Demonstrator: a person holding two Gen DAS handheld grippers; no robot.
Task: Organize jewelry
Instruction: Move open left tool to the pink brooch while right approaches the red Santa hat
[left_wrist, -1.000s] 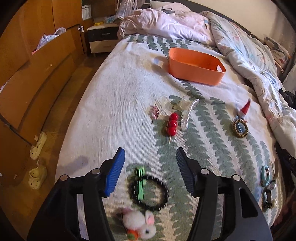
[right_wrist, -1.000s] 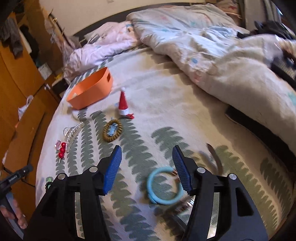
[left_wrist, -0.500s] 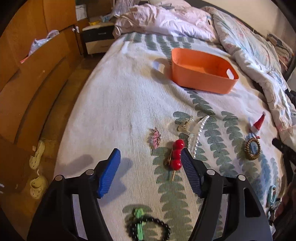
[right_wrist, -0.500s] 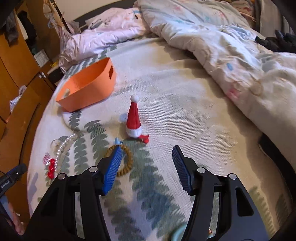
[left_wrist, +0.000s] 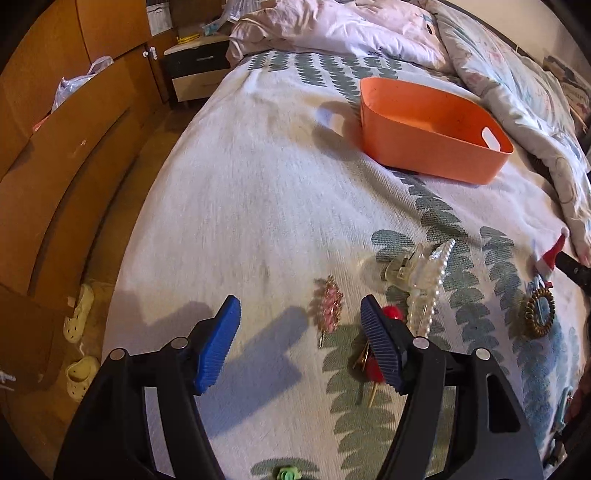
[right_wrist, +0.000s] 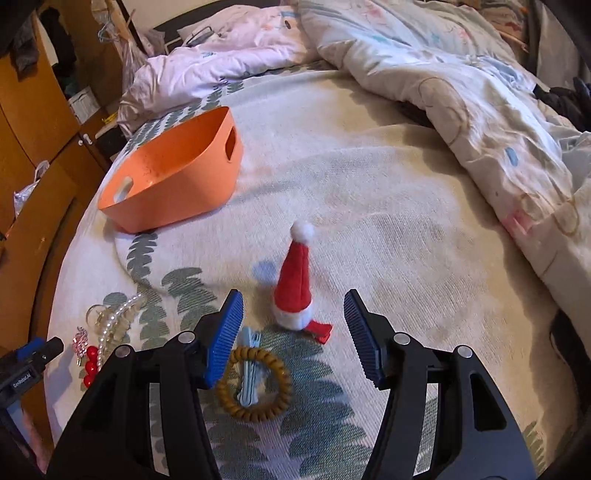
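Bed (left_wrist: 258, 206) carries orange basket (left_wrist: 432, 147), Santa-hat clip (right_wrist: 295, 284).

The basket (left_wrist: 436, 147) is plain orange. The bedspread (left_wrist: 258, 206) is off-white with rows of grey-green leaf print. At 12 o'clock in the right wrist view stands a red hat clip (right_wrist: 293, 288) with white trim and pompom. At 6 o'clock lies a mustard-brown coil tie (right_wrist: 255, 386) around a pale blue clip (right_wrist: 249, 376). Both grippers, left (left_wrist: 300, 345) and right (right_wrist: 293, 339), are black with blue ribbed pads. The berries (right_wrist: 89, 365) are glossy red; the brooch (left_wrist: 328, 304) is pink.
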